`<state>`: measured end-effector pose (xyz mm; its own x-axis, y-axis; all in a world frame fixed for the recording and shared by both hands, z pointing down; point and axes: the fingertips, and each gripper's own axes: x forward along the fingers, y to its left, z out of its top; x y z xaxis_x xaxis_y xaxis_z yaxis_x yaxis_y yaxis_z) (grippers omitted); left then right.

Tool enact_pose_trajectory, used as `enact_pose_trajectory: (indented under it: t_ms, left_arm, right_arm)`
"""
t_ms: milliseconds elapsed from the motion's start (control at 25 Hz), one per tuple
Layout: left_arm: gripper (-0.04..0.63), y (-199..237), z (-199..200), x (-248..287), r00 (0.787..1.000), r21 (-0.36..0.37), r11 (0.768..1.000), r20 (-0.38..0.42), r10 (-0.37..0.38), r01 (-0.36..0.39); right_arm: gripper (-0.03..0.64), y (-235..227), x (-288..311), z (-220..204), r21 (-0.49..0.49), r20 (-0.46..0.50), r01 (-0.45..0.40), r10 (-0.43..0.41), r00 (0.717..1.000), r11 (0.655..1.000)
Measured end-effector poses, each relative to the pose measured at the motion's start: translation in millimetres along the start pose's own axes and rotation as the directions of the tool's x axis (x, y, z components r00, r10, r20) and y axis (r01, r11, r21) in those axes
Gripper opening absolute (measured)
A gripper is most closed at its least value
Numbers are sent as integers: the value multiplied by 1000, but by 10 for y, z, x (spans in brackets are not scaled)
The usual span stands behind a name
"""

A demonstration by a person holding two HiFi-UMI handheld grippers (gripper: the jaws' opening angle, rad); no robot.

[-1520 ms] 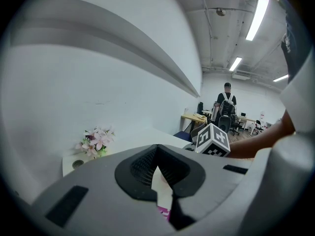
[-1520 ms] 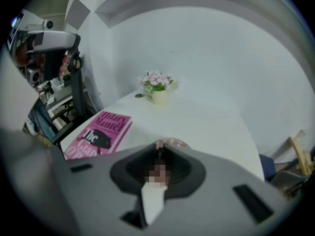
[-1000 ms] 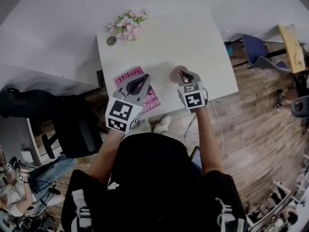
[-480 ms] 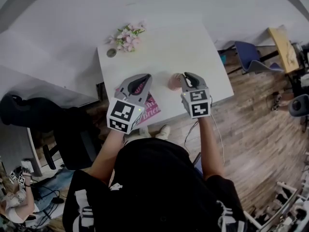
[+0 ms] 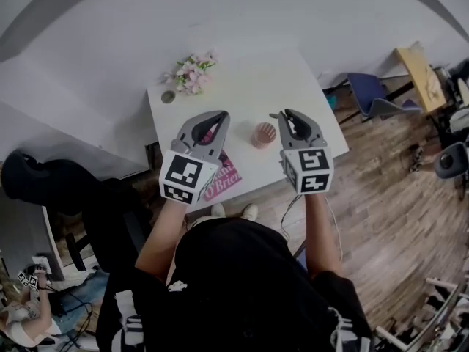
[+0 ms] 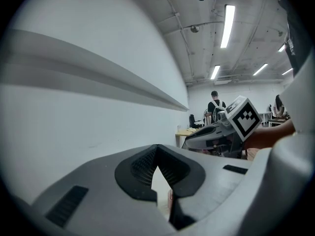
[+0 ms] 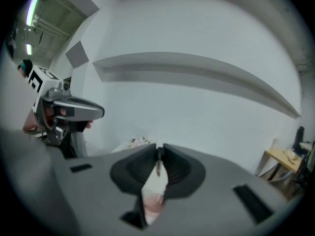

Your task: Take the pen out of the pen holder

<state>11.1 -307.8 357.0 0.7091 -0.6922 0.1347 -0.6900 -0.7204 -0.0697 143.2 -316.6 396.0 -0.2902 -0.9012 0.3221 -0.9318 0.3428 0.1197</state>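
Caught at the withdrawal step of the task, with the pull itself looking all but done. Pinched at the very tips of the right gripper (image 5: 283, 116): 1 thin dark pen (image 7: 158, 165), hanging downward between the closed jaws. Held up just to the right of the pink pen holder (image 5: 263, 134), standing upright near the middle of the white table (image 5: 278, 86), mouth open and seemingly empty. Seen again as a pink blur through the gap beneath the right jaws, below the pen's lower end and apart from it; hence judged clear of the rim. Raised on the other side: the left gripper (image 5: 218, 116), jaw tips pressed together on nothing, hovering over a pink book (image 5: 226, 174) and apparently touching neither book nor holder. Parked at the table's far left corner, well apart from the action: 1 spray of pink flowers (image 5: 192, 70) and 1 small round object (image 5: 168, 96), too small to identify.

Called for next, by this reading: keeping the pinch firm on so slim a shaft, carrying the pen sideways away from the holder, then lowering to a bare patch of table before easing the jaws apart. Worth watching: a grip so near the tips, liable to let the pen swivel or slip. No need seen for the left gripper to steady the holder now.
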Motion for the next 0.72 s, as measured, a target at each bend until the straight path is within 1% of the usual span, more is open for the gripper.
enact_pose_trajectory:
  t_ms: [320, 560, 720]
  left_arm:
    - [20, -38, 376, 8, 998, 48, 999, 63, -13, 10]
    - [20, -48, 523, 10, 996, 77, 997, 82, -19, 13]
    - [20, -52, 582, 16, 996, 82, 997, 92, -21, 14]
  right_arm:
    - [67, -104, -309, 547, -22, 128, 51, -48, 991, 998]
    - [67, -117, -420, 769, -47, 182, 65, -55, 982, 997]
    - [67, -142, -452, 846, -48, 203, 71, -60, 977, 996]
